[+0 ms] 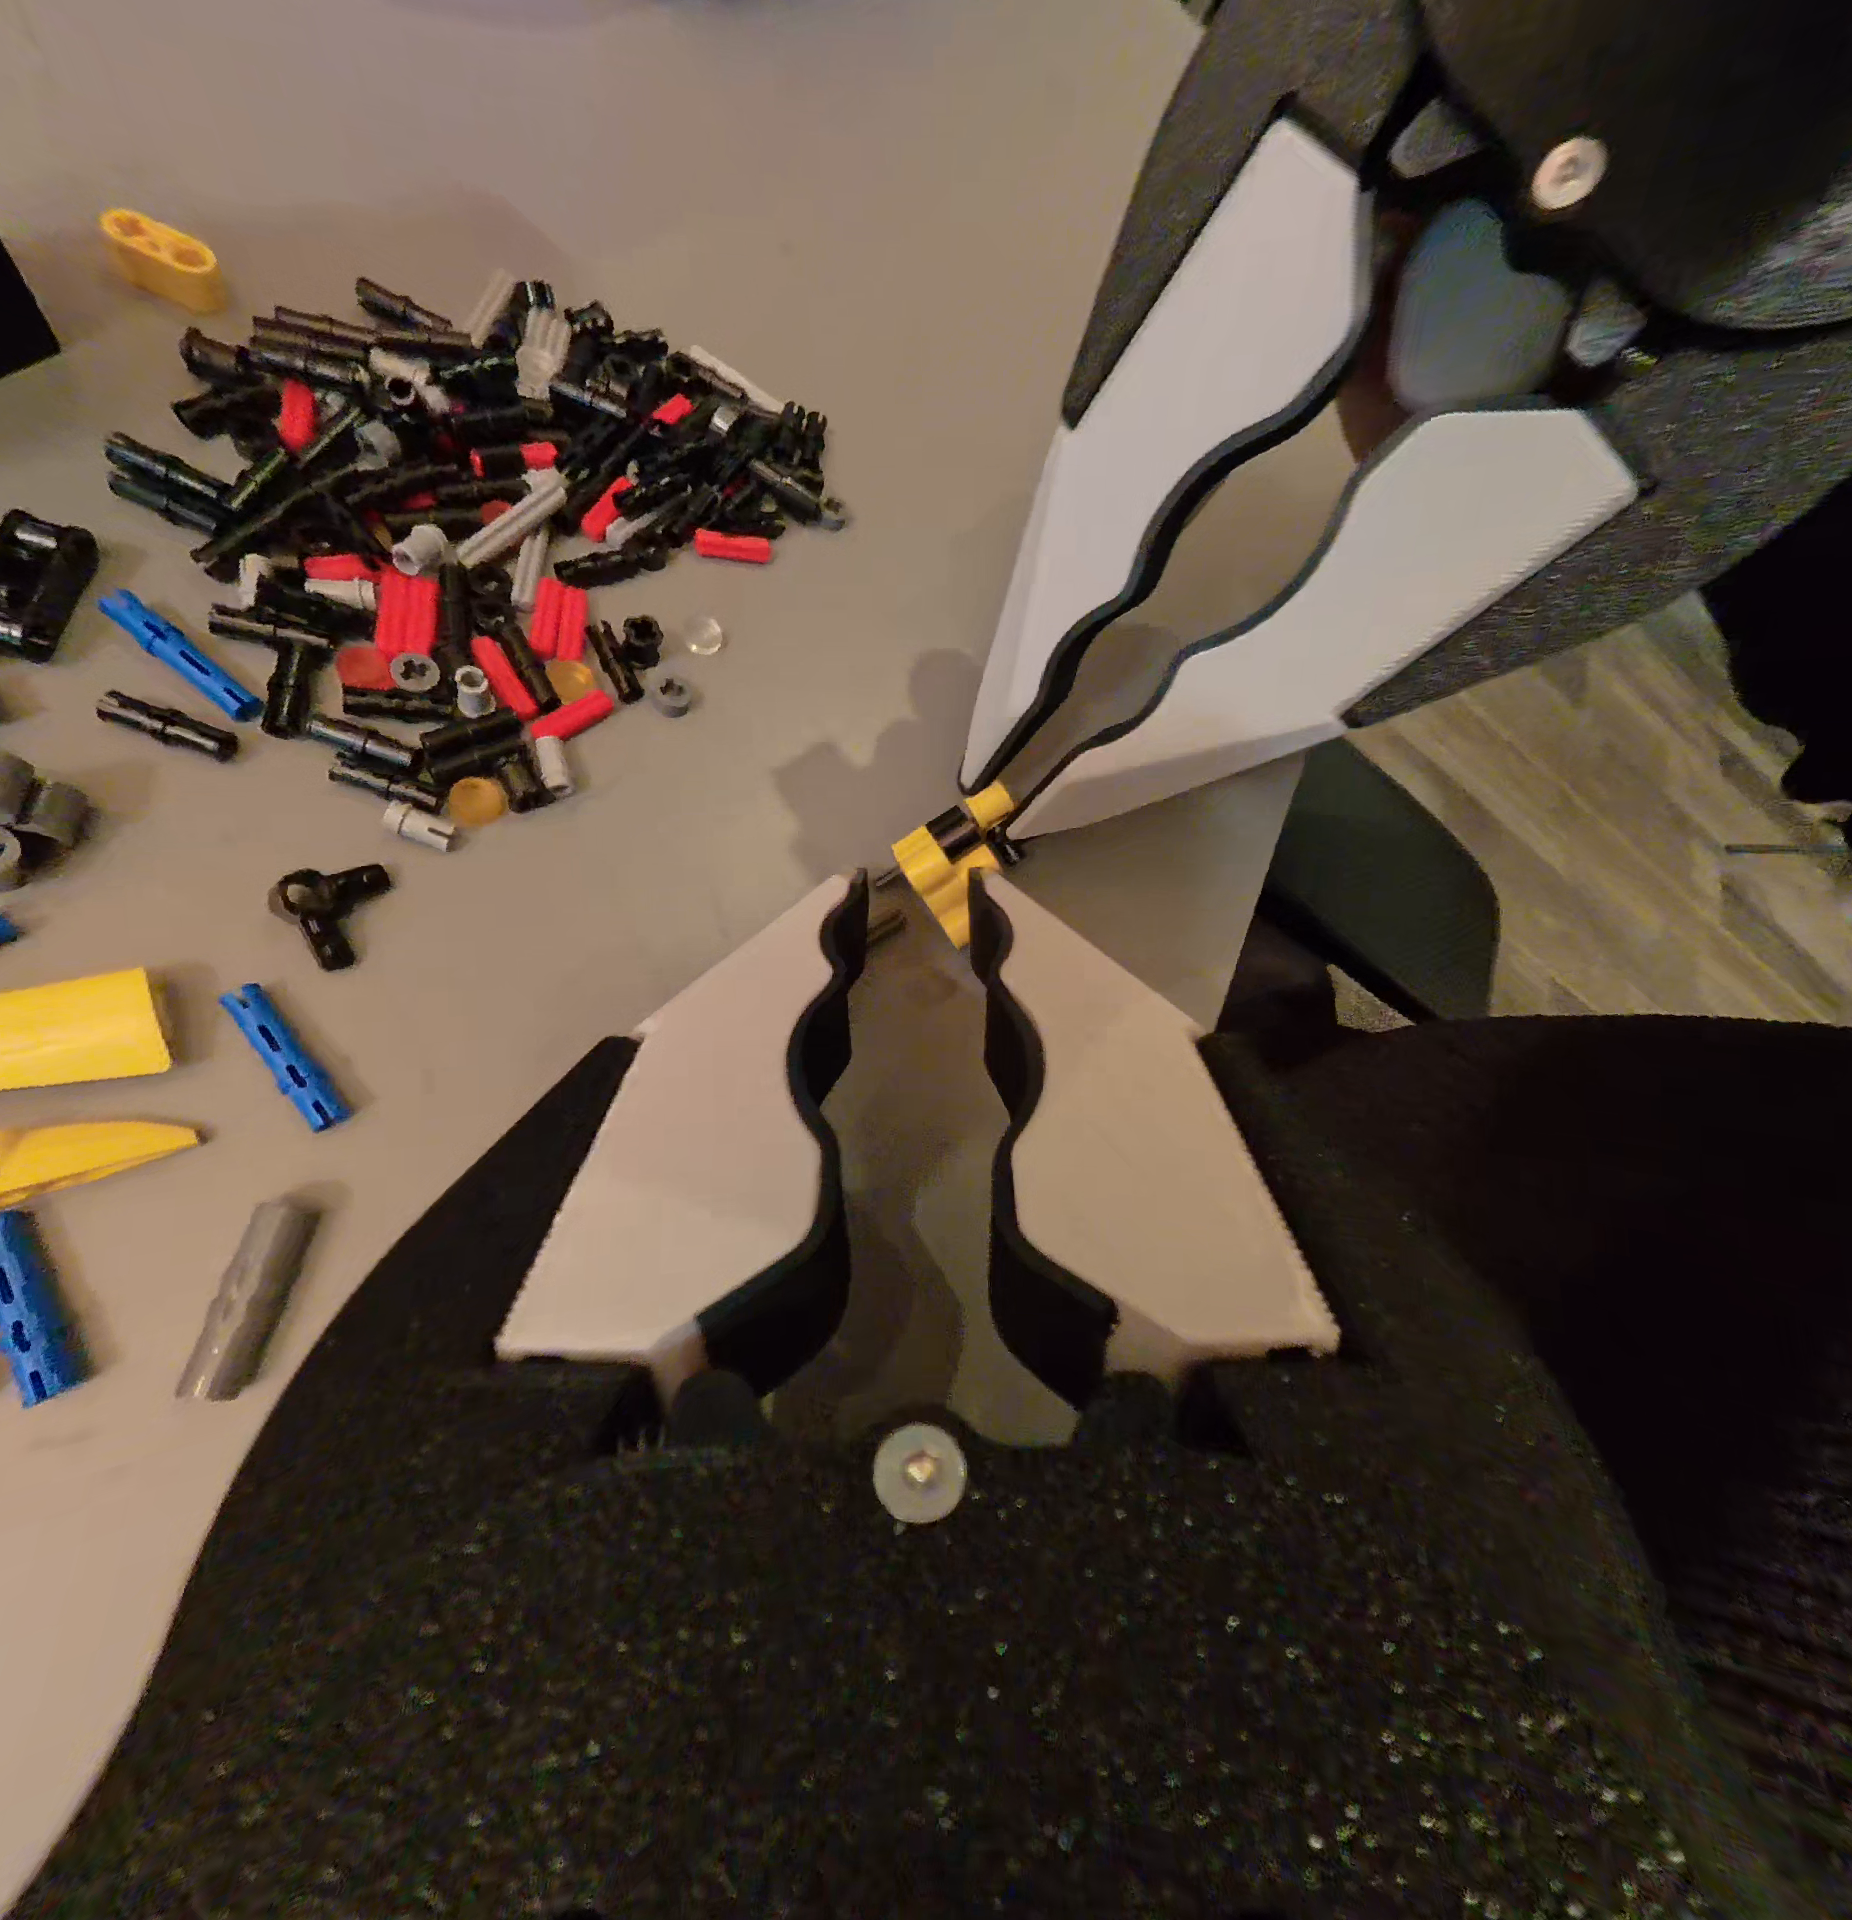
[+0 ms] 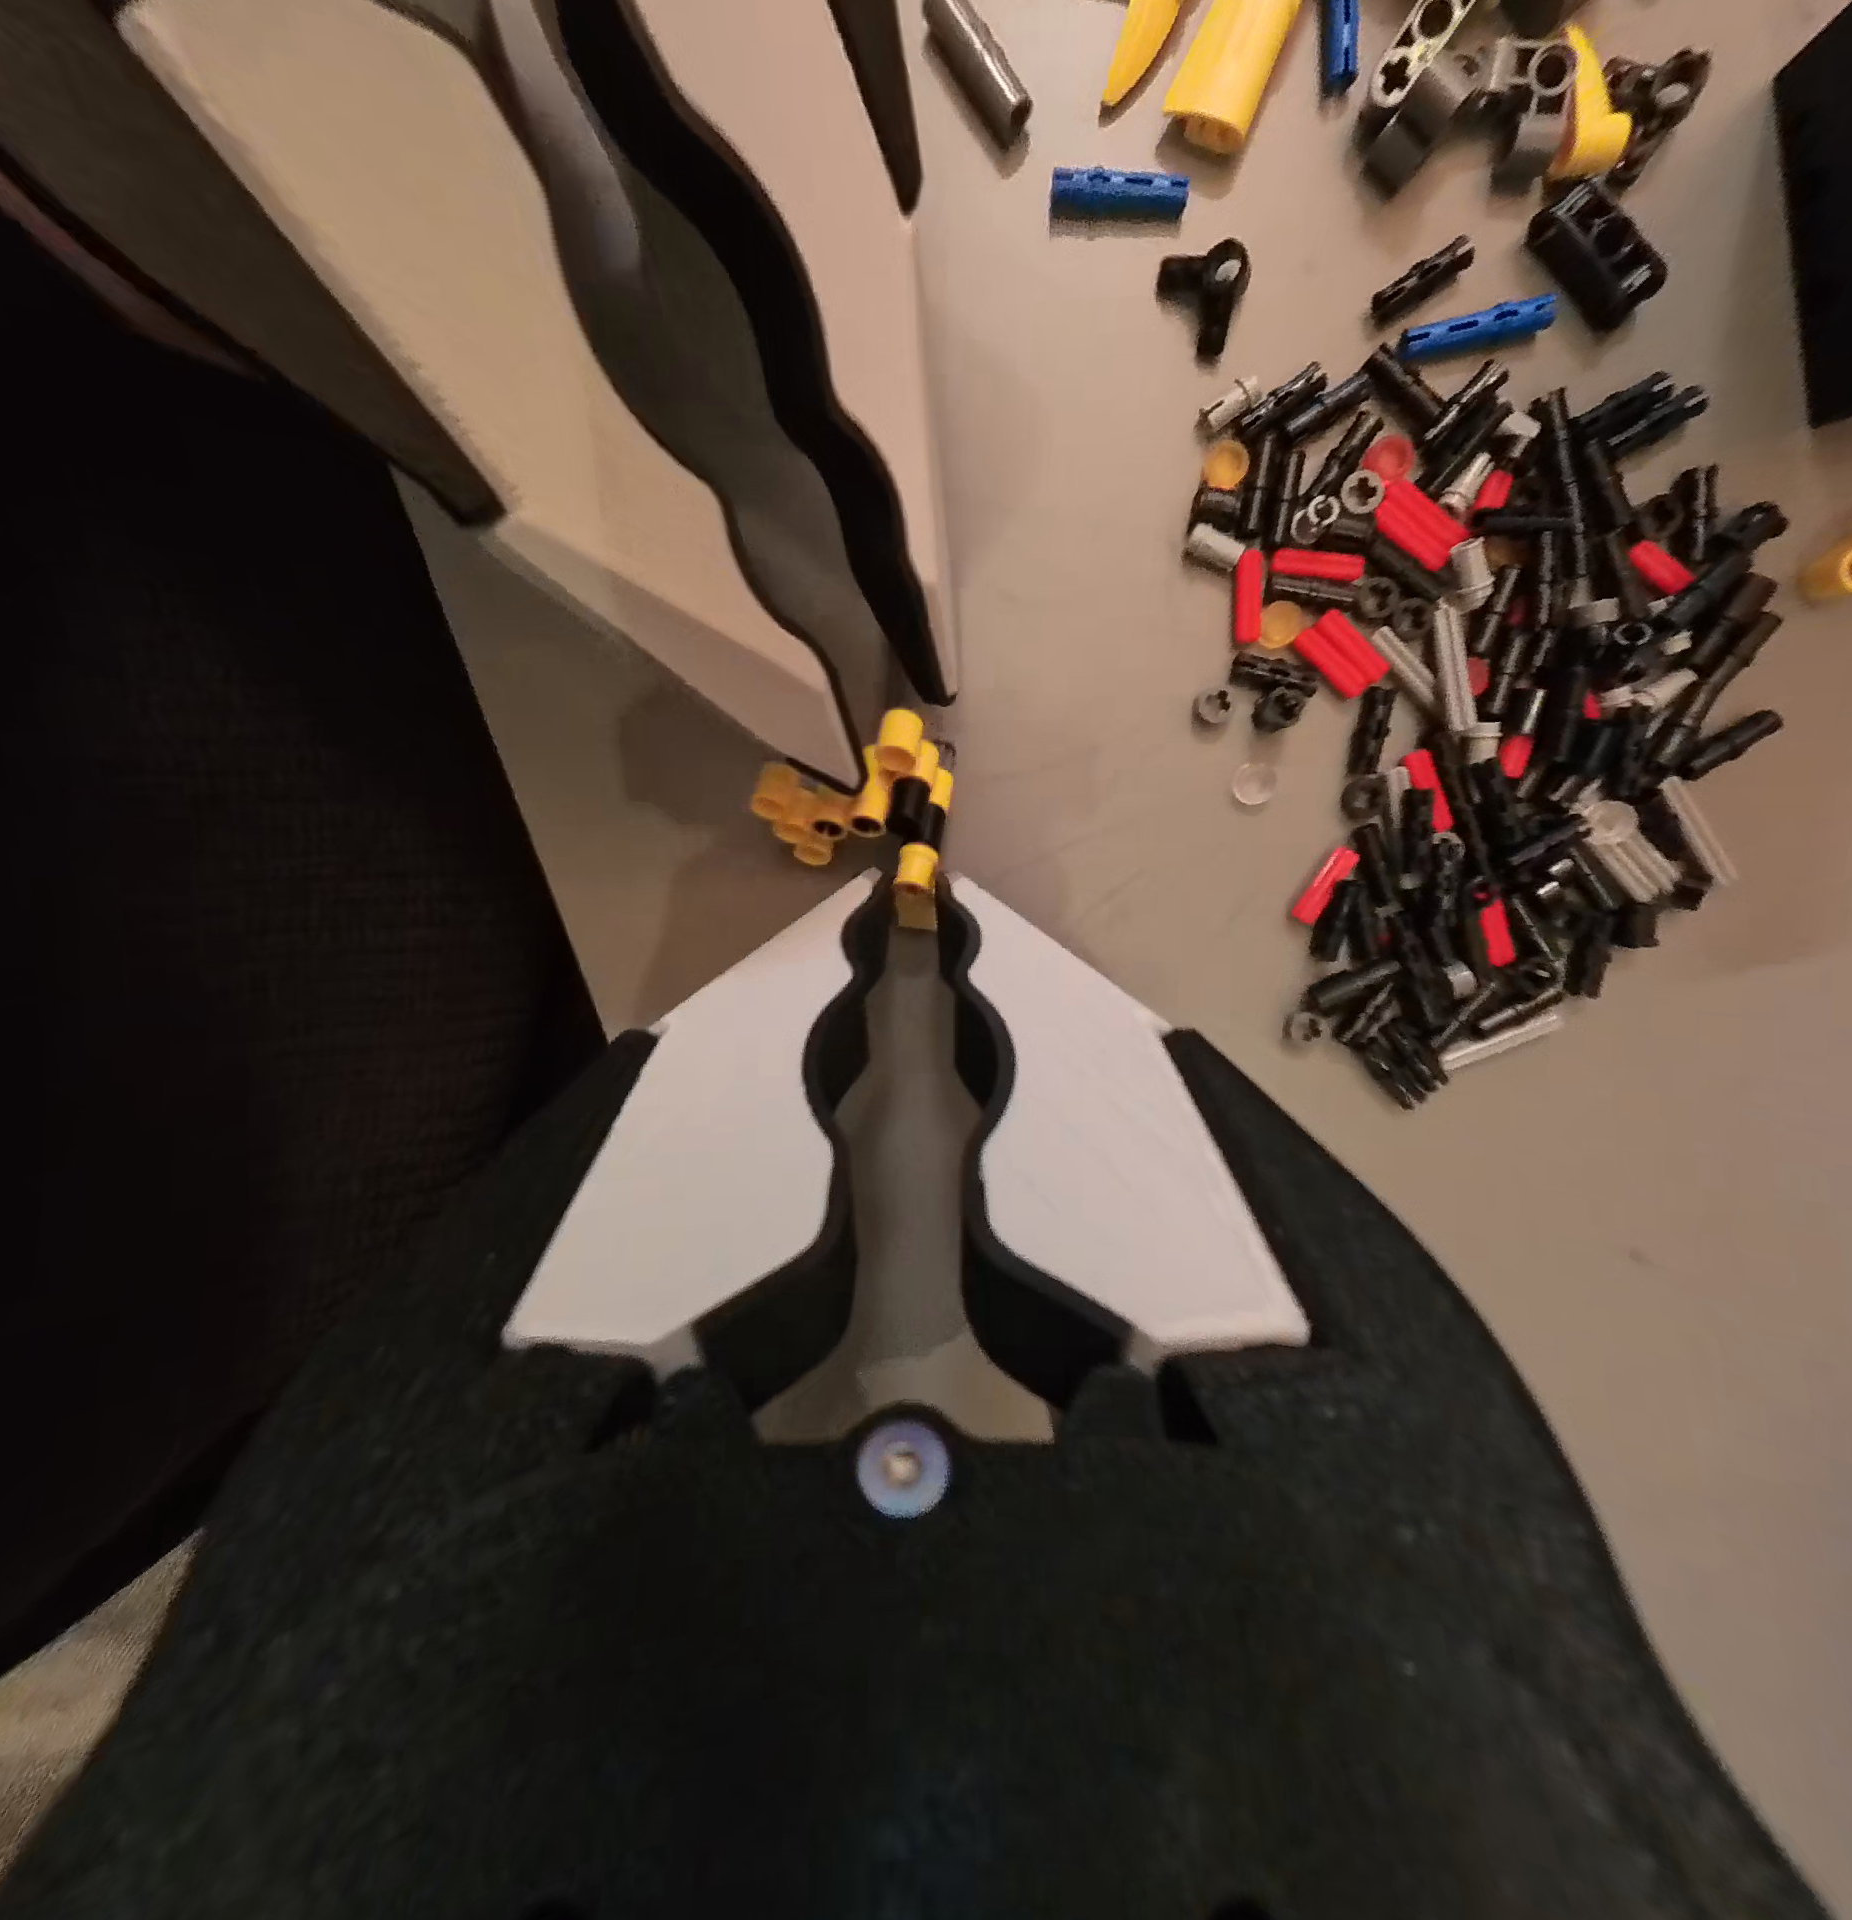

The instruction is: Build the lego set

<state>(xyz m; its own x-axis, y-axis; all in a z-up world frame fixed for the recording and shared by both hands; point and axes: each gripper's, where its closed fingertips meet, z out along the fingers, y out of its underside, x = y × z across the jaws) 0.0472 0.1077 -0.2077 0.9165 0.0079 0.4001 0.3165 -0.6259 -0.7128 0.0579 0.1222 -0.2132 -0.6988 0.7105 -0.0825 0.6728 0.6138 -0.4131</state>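
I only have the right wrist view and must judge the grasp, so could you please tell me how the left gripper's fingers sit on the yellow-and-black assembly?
Observer: The left wrist view shows a gap in the left gripper. The yellow-and-black assembly sits against one finger, so clamping is unclear.
Operator: Thank you. What lies beyond it?
Observer: The table edge, then a dark chair and a wooden floor.

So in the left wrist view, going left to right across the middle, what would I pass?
Black block → blue pin → heap of small black, red and grey pins → clear round stud → yellow and black piece between the two claw tips → the right claw.
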